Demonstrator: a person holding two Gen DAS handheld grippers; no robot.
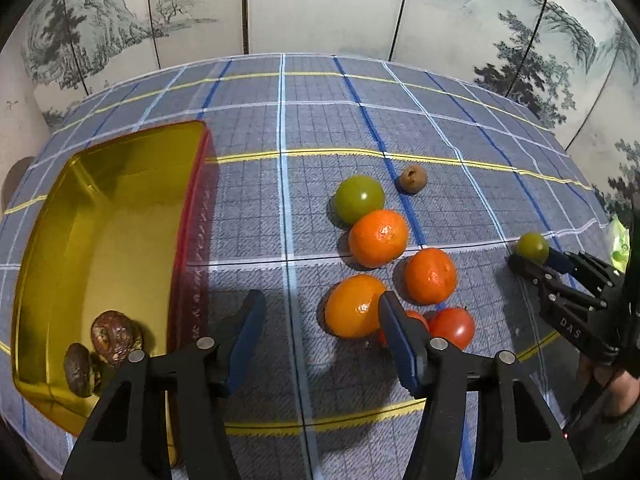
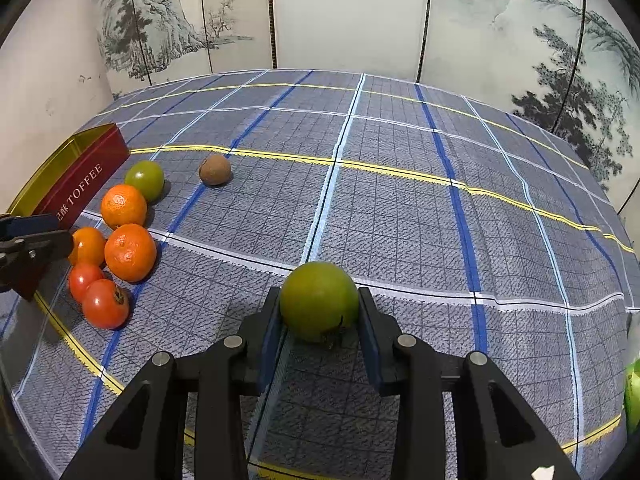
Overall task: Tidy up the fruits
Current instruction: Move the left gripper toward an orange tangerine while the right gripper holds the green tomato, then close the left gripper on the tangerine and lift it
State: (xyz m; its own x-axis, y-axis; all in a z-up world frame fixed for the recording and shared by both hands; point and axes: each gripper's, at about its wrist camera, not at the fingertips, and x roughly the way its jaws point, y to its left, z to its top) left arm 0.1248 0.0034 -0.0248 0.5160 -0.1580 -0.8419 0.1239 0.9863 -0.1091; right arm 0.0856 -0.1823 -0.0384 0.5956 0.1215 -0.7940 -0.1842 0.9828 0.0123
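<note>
A folding screen (image 2: 360, 12) painted with misty mountains and pines stands behind a tabletop (image 2: 400, 220) covered in blue-grey plaid cloth. At the left sits a gold-lined tin (image 1: 120, 220) with red sides marked TOFFEE, and two dark brown fruits (image 1: 100, 348) lie touching in its near corner. The left gripper (image 1: 320, 328) hangs just beside the tin with its jaws partly spread and nothing between them, its right finger in front of a loose cluster of three oranges (image 1: 378, 238), two red tomatoes (image 1: 452, 326) and a green fruit (image 1: 359, 199). A small brown fruit (image 1: 411, 179) lies just beyond the cluster. Well to the right, the right gripper (image 2: 320, 320) has its jaws clamped on a second green fruit (image 2: 319, 300).
</note>
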